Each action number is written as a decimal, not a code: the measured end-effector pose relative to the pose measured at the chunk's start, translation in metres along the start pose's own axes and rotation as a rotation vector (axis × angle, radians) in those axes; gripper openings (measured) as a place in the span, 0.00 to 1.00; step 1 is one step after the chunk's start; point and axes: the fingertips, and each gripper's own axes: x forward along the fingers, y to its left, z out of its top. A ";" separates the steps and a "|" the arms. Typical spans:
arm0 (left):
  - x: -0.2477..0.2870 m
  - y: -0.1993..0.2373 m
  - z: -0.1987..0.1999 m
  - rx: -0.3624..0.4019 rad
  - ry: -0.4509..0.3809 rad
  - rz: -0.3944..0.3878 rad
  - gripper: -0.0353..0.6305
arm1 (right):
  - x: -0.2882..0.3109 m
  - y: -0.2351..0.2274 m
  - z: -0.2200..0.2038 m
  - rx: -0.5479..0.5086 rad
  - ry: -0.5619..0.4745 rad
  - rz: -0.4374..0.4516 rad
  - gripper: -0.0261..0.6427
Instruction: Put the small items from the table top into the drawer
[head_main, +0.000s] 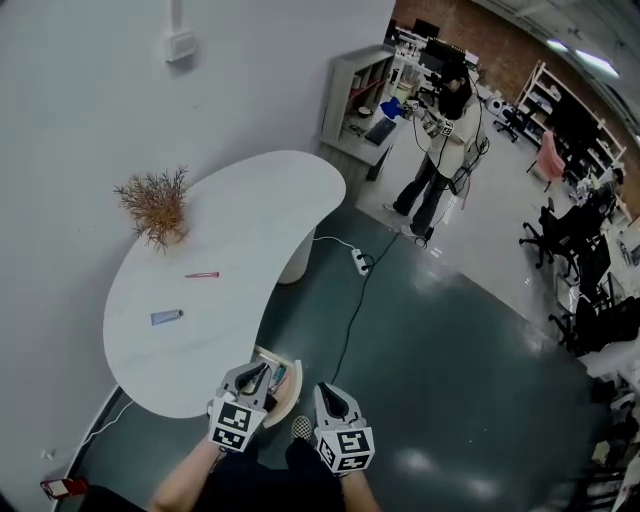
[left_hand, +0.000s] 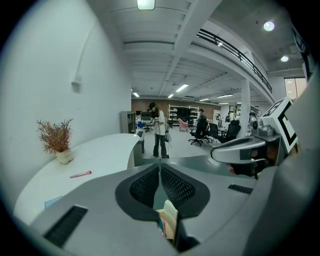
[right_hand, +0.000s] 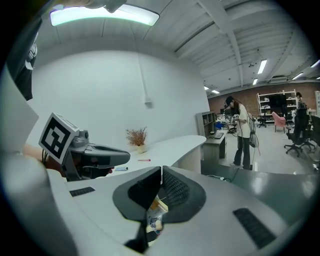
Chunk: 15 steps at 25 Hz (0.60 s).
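Your left gripper, pressed together and empty, is nearer the blue tube, which lies crosswise ahead-left on the counter.

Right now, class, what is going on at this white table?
A person holds the left gripper and right gripper by an open wood-coloured drawer at the near end of the curved white table. Both grippers' jaws are shut and empty. A thin pink stick and a small blue tube lie on the tabletop, not yet put away.

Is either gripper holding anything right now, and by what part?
Nothing is held: left gripper and right gripper are both shut, jaws together and empty.
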 end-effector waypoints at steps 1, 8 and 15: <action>-0.003 0.000 0.003 0.000 -0.003 0.002 0.10 | 0.000 0.003 0.003 -0.002 -0.004 0.005 0.08; -0.017 0.006 0.013 -0.008 -0.029 0.016 0.10 | 0.009 0.013 0.018 -0.034 -0.019 0.041 0.08; -0.023 0.013 0.007 -0.007 -0.019 0.035 0.09 | 0.017 0.020 0.019 -0.044 -0.011 0.061 0.08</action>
